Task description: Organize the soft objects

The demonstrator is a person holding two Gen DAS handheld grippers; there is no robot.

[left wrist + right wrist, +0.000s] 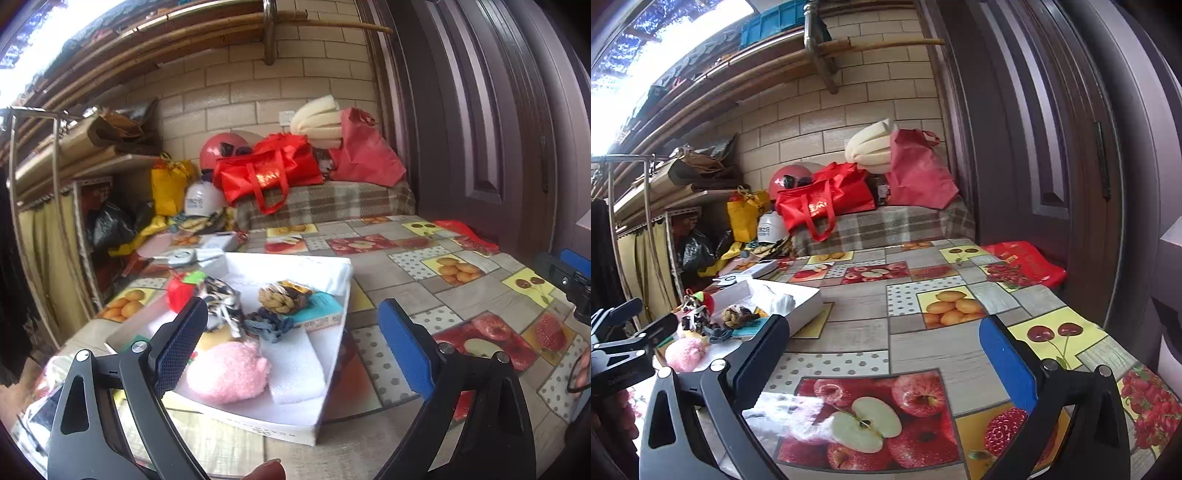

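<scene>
- The left gripper [291,343] is held with its jaws spread wide; nothing is gripped between them, and it hangs just above the near edge of a shallow white box [343,273].
- The right gripper [882,354] is likewise spread wide and empty, poised over the fruit-patterned tablecloth [923,295], well apart from the box [809,299].
- Inside the box a pink fluffy toy [227,373] is seen nearest the left gripper, with a white foam block [295,363] just beside it.
- Farther in, a blue-grey knitted piece [267,325], a tan braided knot [277,297], a black-and-white plush [221,299] and a red apple-shaped toy [179,293] are found.
- A teal card [319,308] is lying under the knot.
- Beyond the table, a red tote bag [269,168] is set on a plaid-covered bench [332,205].
</scene>
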